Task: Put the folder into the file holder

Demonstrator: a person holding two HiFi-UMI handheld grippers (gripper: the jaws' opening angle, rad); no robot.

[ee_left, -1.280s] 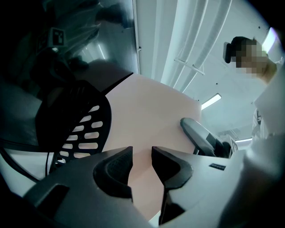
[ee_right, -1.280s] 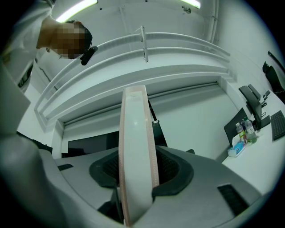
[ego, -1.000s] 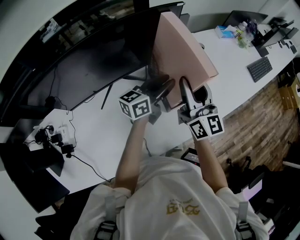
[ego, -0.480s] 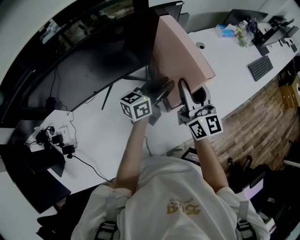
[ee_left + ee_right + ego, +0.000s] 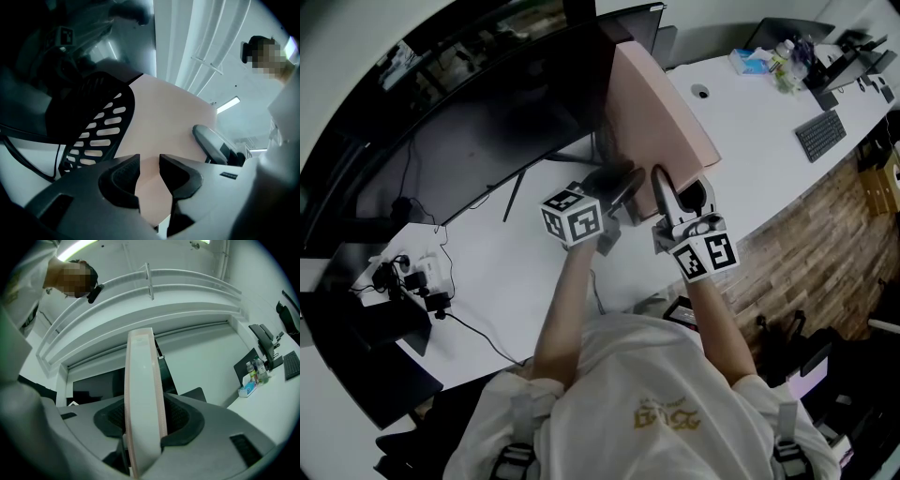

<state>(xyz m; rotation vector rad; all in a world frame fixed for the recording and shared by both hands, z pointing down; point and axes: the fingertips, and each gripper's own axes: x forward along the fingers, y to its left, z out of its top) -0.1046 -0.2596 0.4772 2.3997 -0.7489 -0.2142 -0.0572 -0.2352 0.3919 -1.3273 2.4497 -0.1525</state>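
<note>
A thick pink folder stands upright over the white desk, held from below by both grippers. My right gripper is shut on its spine edge, which runs up between the jaws in the right gripper view. My left gripper grips the folder's lower left corner; the pink board fills the gap between its pads. The black slotted file holder stands just left of the folder, against its face. In the head view the holder is mostly hidden behind the folder.
A large black monitor stands behind and left of the folder. The white desk carries a keyboard, a tissue box and bottles at the far right. Cables and adaptors lie at the left.
The folder and both grippers have shifted slightly left and down, closer to the monitor and file holder. Both grips look unchanged.
</note>
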